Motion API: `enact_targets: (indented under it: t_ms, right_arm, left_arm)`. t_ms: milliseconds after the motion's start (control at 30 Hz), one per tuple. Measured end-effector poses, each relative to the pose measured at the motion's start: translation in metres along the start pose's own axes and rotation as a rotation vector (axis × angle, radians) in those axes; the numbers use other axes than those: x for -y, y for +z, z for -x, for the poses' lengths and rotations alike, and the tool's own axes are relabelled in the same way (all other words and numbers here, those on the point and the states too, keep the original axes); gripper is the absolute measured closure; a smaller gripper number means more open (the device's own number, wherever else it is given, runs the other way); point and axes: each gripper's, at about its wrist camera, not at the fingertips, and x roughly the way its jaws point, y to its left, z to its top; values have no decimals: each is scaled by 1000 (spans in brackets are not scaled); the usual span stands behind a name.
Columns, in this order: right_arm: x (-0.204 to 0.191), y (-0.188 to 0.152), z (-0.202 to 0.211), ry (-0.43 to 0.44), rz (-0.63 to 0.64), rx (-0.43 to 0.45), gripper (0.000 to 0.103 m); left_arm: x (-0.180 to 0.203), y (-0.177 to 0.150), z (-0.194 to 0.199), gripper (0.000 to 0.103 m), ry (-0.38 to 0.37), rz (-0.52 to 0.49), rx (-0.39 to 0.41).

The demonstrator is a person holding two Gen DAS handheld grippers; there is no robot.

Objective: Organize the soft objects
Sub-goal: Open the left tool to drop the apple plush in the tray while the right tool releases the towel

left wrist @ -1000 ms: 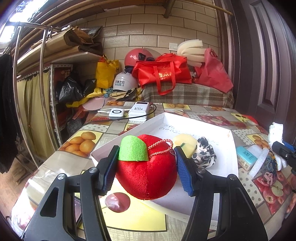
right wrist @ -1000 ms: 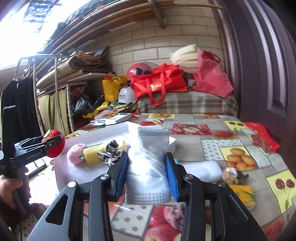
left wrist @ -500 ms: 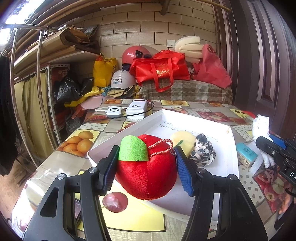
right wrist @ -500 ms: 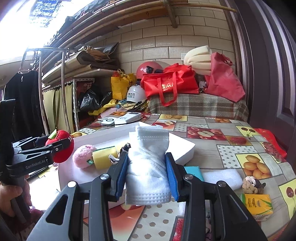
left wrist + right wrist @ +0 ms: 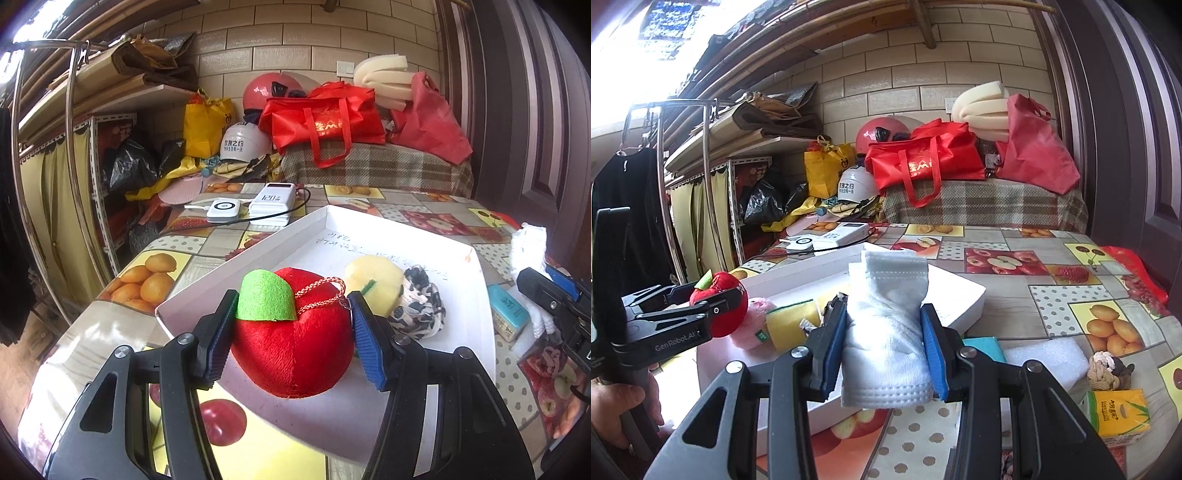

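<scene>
Both grippers carry soft things over the white tray [image 5: 476, 280].
The left gripper [image 5: 291, 328] squeezes a plush apple [image 5: 291, 343] above the tray's near corner; the right gripper [image 5: 884, 347] pinches a limp white sock [image 5: 886, 332] mid-length beside the tray; both are light and yielding.

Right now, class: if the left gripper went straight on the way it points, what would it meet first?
Probably the yellow sponge lying in the white tray, just beyond the red plush apple it grips; depth is uncertain.
</scene>
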Motion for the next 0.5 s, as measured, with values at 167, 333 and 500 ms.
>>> enact_targets:
  t_ms: [167, 333, 500]
  right_arm:
    - [3, 3, -12, -7, -20, -17, 64]
    - [9, 7, -28, -19, -44, -37, 64]
    - [12, 10, -40, -29, -71, -63, 64]
  left_arm:
    - [0, 7, -11, 44, 22, -12, 2]
    - [-5, 12, -19, 44, 37, 0, 3]
    - [-15, 15, -25, 44, 38, 40, -2]
